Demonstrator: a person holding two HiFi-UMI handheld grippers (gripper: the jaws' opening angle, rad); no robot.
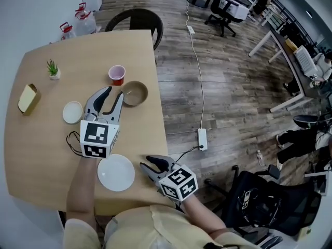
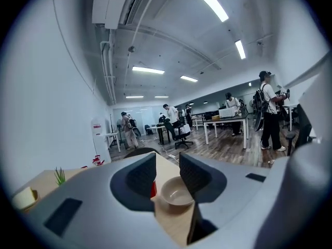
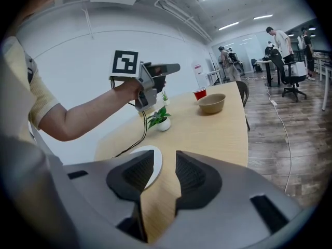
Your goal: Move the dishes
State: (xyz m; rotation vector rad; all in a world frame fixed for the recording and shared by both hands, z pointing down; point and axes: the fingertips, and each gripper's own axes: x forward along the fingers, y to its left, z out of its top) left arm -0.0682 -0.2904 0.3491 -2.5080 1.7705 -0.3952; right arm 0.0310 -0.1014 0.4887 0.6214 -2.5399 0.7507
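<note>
White plate [image 1: 116,173] lies flat, face up; it's round, so no long axis. It sits near the table's [image 1: 41,134] front edge. Your right gripper [image 1: 146,161] is just beside it, jaws apart, empty. Tan bowl [image 1: 135,93] stands upright farther back. Your left gripper [image 1: 114,91] points toward it, jaws apart, nothing held.

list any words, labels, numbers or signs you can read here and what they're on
No text can be read anywhere.
Marker cubes on the left gripper and right gripper: square patterns only, no letters.
Wall notice: too blurred to read.
</note>
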